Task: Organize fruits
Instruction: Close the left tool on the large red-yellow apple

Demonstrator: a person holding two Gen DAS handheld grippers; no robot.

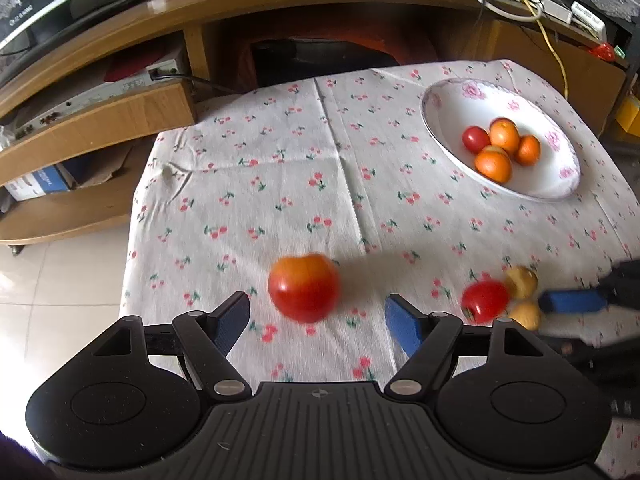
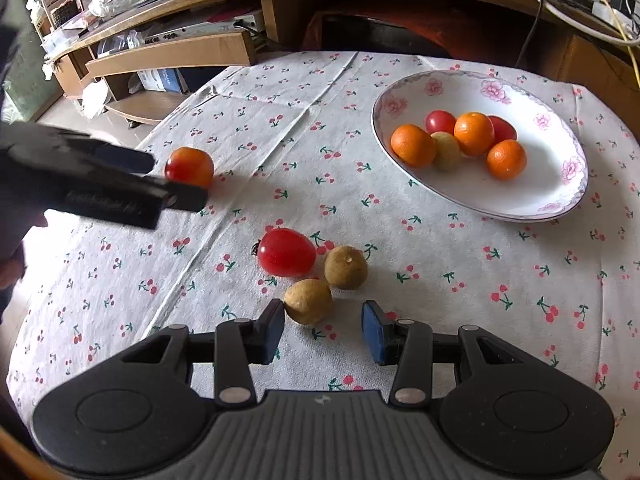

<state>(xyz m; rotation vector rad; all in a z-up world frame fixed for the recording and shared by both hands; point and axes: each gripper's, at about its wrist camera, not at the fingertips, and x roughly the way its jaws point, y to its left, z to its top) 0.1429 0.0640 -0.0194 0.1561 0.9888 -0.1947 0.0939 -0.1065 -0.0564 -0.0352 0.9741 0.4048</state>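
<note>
In the left wrist view, a red-orange tomato [image 1: 304, 288] lies on the cherry-print cloth just ahead of my open left gripper [image 1: 318, 316], between the lines of its fingers and untouched. In the right wrist view my right gripper [image 2: 324, 322] is open. A brown round fruit [image 2: 308, 301] sits just in front of it, close to its left pad. Behind that lie a second brown fruit [image 2: 346, 267] and a red tomato [image 2: 286, 252]. The floral white plate [image 2: 460, 188] at the far right holds several oranges, red tomatoes and a brown fruit.
The cloth-covered table [image 1: 248, 184] ends at the left over a tiled floor [image 1: 60, 272]. A wooden TV stand [image 1: 120, 112] with cables and boxes runs along the far side. My left gripper's finger [image 2: 184, 197] reaches in from the left beside the red-orange tomato [image 2: 189, 167].
</note>
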